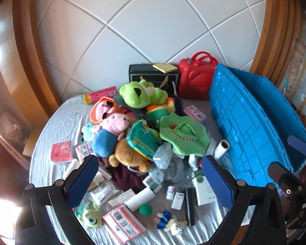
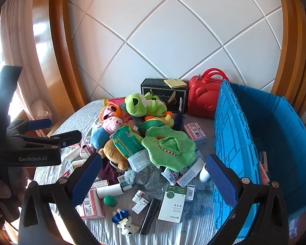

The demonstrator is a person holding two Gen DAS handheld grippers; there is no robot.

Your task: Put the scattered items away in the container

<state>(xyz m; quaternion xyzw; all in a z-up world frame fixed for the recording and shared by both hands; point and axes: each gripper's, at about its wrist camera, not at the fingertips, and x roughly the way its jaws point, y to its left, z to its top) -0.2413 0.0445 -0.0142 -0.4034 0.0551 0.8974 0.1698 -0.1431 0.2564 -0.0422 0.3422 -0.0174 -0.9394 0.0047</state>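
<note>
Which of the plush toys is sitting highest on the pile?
The green frog plush, on top at the back of the heap in front of the black box. The pink pig plush and brown bear plush lie lower, nearer the grippers.

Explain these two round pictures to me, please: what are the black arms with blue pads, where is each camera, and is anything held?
A person holds two hand tools with jaws; no robot is here. Each picture comes from a camera on one tool, looking forward along its jaws. The left gripper and the right gripper are both open and hold nothing. On the bed lies a heap of toys and boxes: a pink pig, a green frog. The blue crate at the right is the container.
</note>
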